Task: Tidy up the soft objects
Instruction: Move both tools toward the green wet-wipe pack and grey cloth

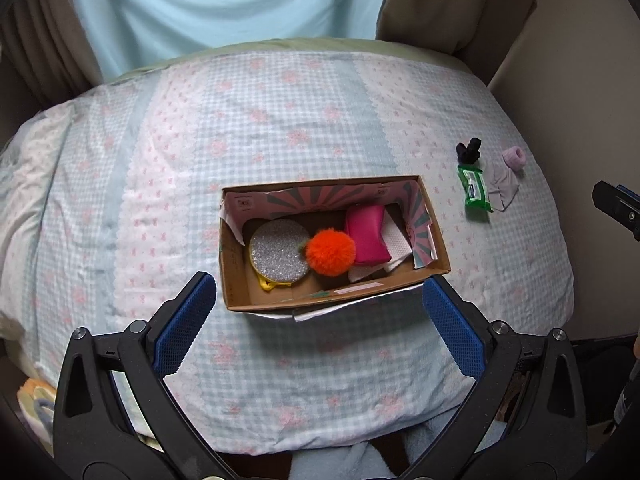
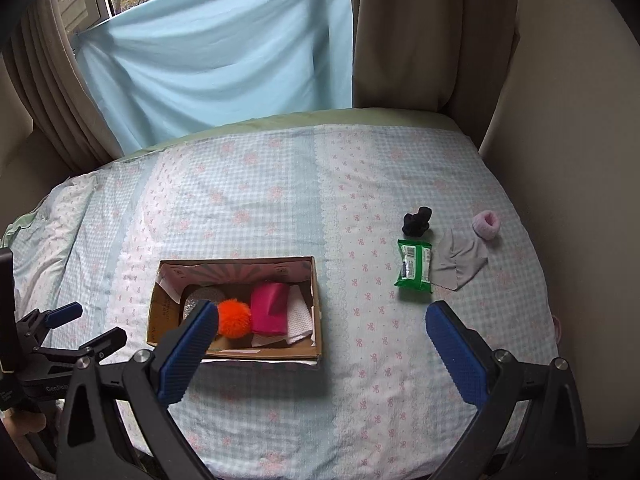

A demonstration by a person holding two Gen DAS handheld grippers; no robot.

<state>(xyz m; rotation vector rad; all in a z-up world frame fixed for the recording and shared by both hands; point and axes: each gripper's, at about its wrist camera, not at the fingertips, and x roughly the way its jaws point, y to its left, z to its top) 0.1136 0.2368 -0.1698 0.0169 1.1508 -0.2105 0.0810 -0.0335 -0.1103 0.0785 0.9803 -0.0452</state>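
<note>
An open cardboard box (image 1: pixel 320 300) (image 2: pixel 160 312) sits on the bed. In it lie a silver glitter disc (image 1: pixel 278 250), an orange pompom (image 1: pixel 330 252) (image 2: pixel 235 318), a pink pouch (image 1: pixel 366 236) (image 2: pixel 270 308) and a white cloth (image 1: pixel 396 244). To its right, on the bedspread, lie a black scrunchie (image 2: pixel 417 220), a green wipes pack (image 2: pixel 414 270), a grey cloth (image 2: pixel 460 262) and a pink scrunchie (image 2: pixel 486 224). My left gripper (image 1: pixel 319 284) (image 2: pixel 94 324) hovers open at the box's near wall, holding nothing. My right gripper (image 2: pixel 322 310) is open and empty, between the box and the wipes pack.
The checked, flowered bedspread (image 2: pixel 260 208) covers the whole bed. A light blue sheet (image 2: pixel 224 52) and beige curtains (image 2: pixel 404 36) hang behind it, and a beige wall (image 2: pixel 568 160) runs along the right side. The bed's near edge lies just under both grippers.
</note>
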